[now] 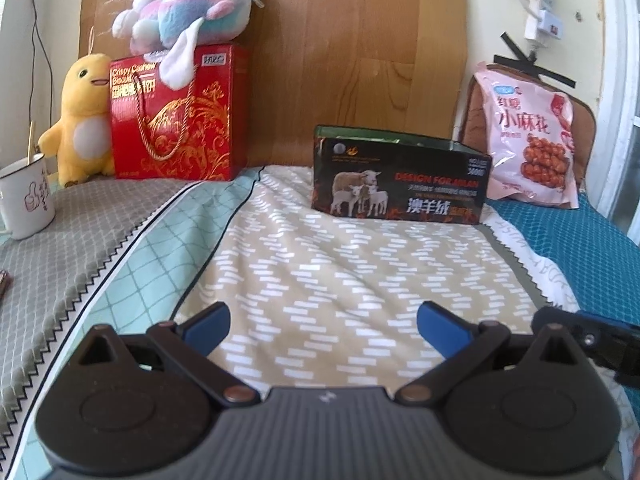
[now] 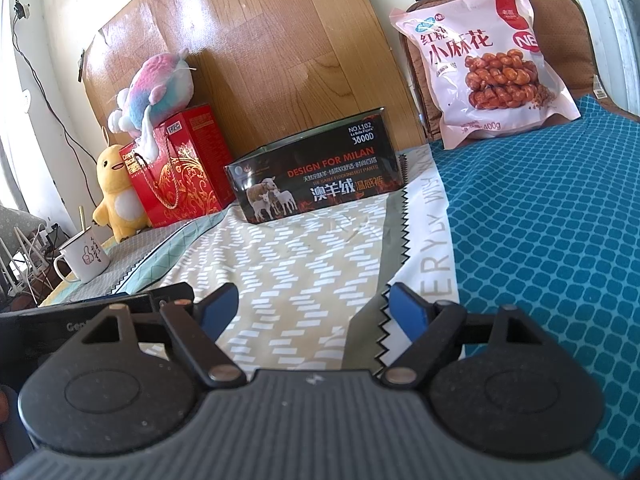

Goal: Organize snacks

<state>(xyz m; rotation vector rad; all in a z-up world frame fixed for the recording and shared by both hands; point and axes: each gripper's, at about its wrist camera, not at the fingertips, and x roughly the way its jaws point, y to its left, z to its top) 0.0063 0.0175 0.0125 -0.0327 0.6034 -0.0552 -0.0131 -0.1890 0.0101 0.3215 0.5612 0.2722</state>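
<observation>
A pink snack bag (image 1: 530, 136) with a picture of fried twists leans upright against a brown cushion at the back right; it also shows in the right wrist view (image 2: 486, 64). A dark open box (image 1: 400, 178) with sheep printed on it stands at the back middle of the bed, and it shows in the right wrist view (image 2: 316, 178). A red cashew biscuit gift box (image 1: 176, 116) stands at the back left, also seen in the right wrist view (image 2: 180, 172). My left gripper (image 1: 322, 324) is open and empty, low over the bed. My right gripper (image 2: 314, 308) is open and empty.
A pastel plush (image 1: 188, 8) lies on the red box and a yellow plush (image 1: 82, 120) stands beside it. A white mug (image 1: 26, 196) sits at the left. A wooden headboard (image 1: 360, 60) backs the bed. The other gripper shows at the left edge (image 2: 80, 320).
</observation>
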